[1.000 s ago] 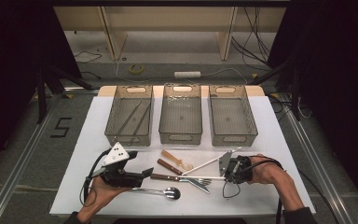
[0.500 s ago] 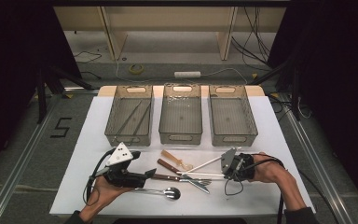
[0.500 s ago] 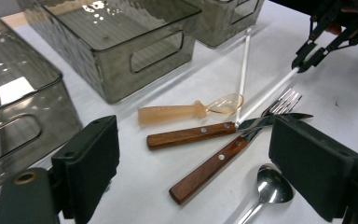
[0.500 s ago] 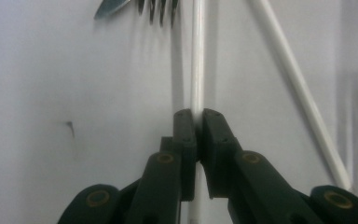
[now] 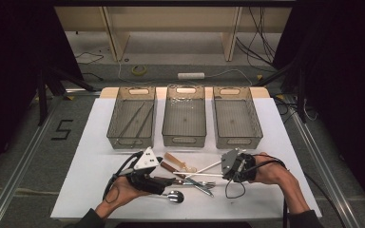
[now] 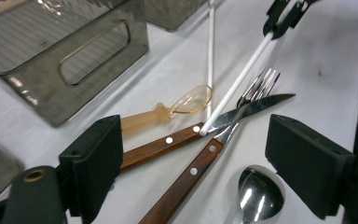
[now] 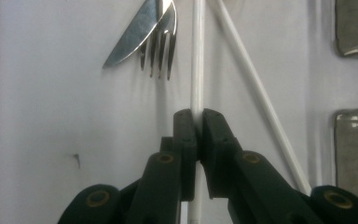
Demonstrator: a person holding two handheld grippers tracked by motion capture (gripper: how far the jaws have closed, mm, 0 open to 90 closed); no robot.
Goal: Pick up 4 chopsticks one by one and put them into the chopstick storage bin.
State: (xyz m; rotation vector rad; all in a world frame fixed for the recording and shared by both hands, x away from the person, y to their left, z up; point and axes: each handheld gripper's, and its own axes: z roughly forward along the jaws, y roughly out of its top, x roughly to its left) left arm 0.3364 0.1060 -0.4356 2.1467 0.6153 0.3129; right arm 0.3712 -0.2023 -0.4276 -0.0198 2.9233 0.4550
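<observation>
The work looks like sorting cutlery into three grey bins, and it seems barely begun. The left bin (image 5: 132, 118) holds a pair of thin dark sticks, likely chopsticks; the middle bin (image 5: 184, 116) and right bin (image 5: 235, 118) look bare. A whole cluster remains loose on the white table (image 5: 90, 190).

The right gripper (image 7: 196, 122) has its jaws pinched tight on one white chopstick (image 7: 196, 56), near its end. In the high view that chopstick (image 5: 204, 175) lies flat, its long axis running about 3 to 9 o'clock, its free end pointing toward 9 o'clock into the pile. A second white chopstick (image 5: 208, 167) crosses beside it, angled toward 8 o'clock.

The left gripper (image 6: 196, 158) stands wide open, holding nothing, with the wooden-handled knife (image 6: 168, 140) and wooden-handled fork (image 6: 186, 175) between its jaws. An amber plastic spoon (image 6: 168, 109) lies at 11 o'clock of them, a steel spoon (image 6: 258, 193) at 4 o'clock.

Left to do: lift the chopstick, bin it, then clear the rest.
</observation>
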